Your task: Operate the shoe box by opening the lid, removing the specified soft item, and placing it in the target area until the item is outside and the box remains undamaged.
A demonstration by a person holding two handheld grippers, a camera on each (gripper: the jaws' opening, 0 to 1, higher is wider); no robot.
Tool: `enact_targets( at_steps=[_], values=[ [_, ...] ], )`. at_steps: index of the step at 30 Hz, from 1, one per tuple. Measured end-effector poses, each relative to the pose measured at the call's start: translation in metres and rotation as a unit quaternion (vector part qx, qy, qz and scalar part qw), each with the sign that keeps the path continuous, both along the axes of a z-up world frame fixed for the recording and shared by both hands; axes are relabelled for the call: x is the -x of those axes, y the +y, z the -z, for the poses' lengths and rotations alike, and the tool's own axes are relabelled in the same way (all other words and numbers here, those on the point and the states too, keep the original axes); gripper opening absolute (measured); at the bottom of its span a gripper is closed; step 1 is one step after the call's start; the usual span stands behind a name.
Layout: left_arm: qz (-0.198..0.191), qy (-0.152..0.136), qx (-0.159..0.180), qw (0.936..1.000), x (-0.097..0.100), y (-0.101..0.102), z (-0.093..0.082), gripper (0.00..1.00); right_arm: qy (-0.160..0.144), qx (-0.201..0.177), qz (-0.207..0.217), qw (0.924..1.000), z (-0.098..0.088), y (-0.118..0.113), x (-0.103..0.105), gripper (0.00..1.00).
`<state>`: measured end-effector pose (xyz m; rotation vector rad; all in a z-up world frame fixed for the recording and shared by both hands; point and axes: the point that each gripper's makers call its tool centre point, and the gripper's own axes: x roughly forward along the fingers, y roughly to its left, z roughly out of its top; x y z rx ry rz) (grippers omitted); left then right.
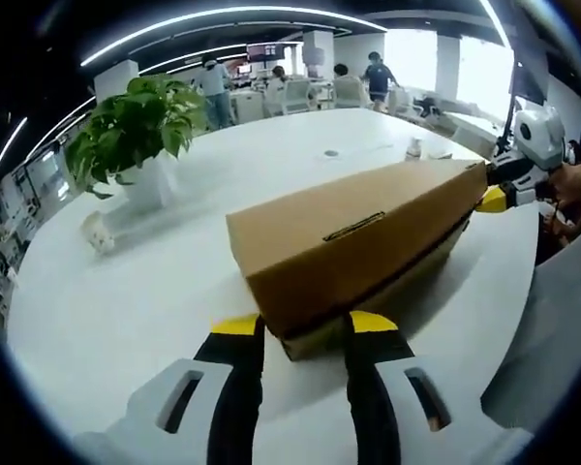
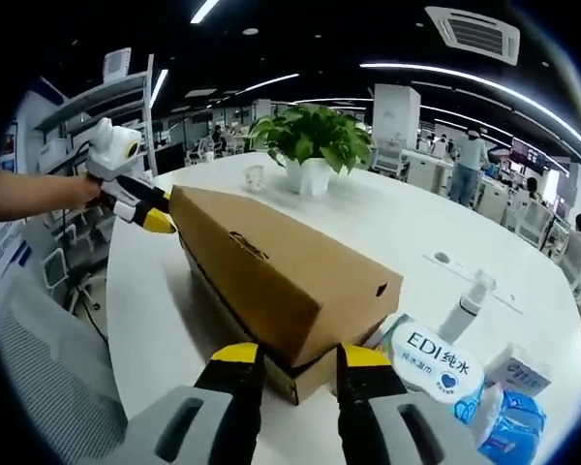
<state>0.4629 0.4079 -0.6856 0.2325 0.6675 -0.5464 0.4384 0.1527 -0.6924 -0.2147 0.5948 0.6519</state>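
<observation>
1. Left gripper (image 1: 305,327) sits low at one end of the shoe box (image 1: 358,242), its yellow-tipped jaws spread apart and flanking the near corner of the lid edge; whether the pads actually press the cardboard cannot be told.
2. Right gripper (image 2: 295,356) takes the opposite end the same way, jaws apart on either side of the box corner (image 2: 290,281); contact is likewise unclear.
3. From the right gripper view, the left gripper (image 2: 140,208) reaches in level, tip at the far end of the box, with a bare forearm (image 2: 39,194) behind it.
4. From the left gripper view, the right gripper (image 1: 508,189) meets the far box end, with a hand (image 1: 576,184) partly cut off at the frame edge.
5. Box lies on the white table (image 1: 126,300), lid down or only slightly lifted; its contents are hidden.
6. Potted plant (image 2: 315,145) stands beyond the box. Wet-wipes pack (image 2: 436,368) and a spray bottle (image 2: 465,305) lie just beside the box end nearest the right gripper.
</observation>
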Motion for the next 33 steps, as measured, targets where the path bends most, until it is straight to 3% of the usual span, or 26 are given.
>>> enact_targets(
  at_steps=[33],
  values=[
    [-0.011,0.034,-0.018,0.9992,0.003,0.001,0.034,0.32,0.014,0.032,-0.007,0.9994,0.030,0.003,0.003,0.30]
  ],
)
